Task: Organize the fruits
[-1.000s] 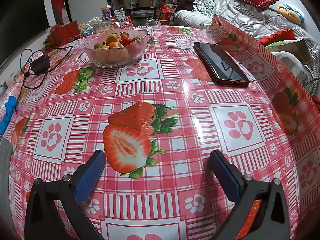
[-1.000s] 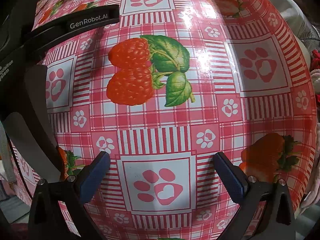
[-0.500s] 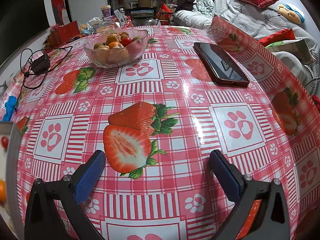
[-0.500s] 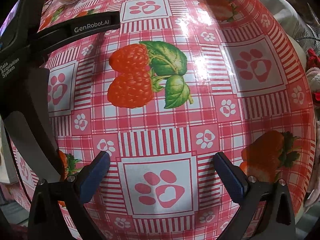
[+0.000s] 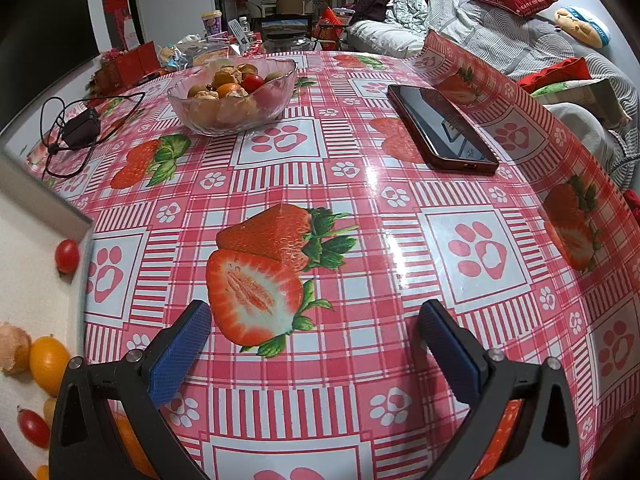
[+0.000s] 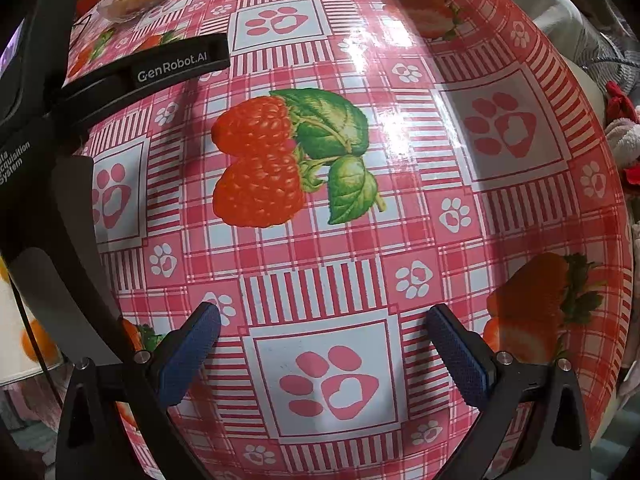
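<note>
On the surface (image 5: 400, 208), under a red-and-white strawberry cloth: left tongs (image 5: 316, 344), spread wide, nothing between them, hovering low over the printed strawberry; right tongs (image 6: 324, 344), likewise spread and empty, over a paw-print square. Item: white tray (image 5: 36, 216), entering the left view at 9 o'clock, holding loose fruit, namely one cherry tomato (image 5: 67, 255), one orange kumquat (image 5: 48, 354) touching a pale husked fruit (image 5: 14, 348), and a second cherry tomato (image 5: 32, 422) near 8 o'clock. Item: glass bowl (image 5: 234, 94), at 11 o'clock, well apart from the tongs, heaped with mixed fruit. Item: phone (image 5: 440, 124), at 1 o'clock; charger with cable (image 5: 80, 128), at 10 o'clock. Judgement: tray fruit lies just beside the left tongs, making the left hand the nearer; its next reach probably swings toward 9 o'clock.
</note>
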`<action>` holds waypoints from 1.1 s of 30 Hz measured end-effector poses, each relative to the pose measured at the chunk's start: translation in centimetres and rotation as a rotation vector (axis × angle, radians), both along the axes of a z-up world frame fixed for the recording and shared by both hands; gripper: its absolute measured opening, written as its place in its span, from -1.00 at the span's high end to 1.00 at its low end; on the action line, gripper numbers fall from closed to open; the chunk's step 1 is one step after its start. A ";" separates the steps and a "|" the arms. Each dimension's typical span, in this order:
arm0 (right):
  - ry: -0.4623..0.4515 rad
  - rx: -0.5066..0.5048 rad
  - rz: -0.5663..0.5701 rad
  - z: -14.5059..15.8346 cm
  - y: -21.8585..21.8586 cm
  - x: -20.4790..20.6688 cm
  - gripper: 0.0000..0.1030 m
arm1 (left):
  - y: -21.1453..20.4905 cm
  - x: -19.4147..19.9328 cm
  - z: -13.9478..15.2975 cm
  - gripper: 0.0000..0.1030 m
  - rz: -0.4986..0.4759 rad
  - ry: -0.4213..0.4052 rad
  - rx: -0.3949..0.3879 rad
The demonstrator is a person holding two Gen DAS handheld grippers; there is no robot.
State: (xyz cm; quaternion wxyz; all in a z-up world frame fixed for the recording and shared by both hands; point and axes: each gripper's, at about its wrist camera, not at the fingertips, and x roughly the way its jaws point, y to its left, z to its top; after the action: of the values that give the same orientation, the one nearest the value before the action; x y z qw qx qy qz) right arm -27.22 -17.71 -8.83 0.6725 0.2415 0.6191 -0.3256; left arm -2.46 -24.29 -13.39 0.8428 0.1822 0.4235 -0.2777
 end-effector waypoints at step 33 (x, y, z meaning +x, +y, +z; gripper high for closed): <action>0.006 0.012 -0.024 -0.1 0.0 0.2 -1.00 | 0.1 0.2 -0.1 -1.00 -0.001 0.002 0.001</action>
State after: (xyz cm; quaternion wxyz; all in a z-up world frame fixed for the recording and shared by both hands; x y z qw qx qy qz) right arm -27.07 -17.75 -8.94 0.6652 0.2520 0.6203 -0.3305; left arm -2.29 -24.19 -13.44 0.8423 0.1826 0.4243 -0.2779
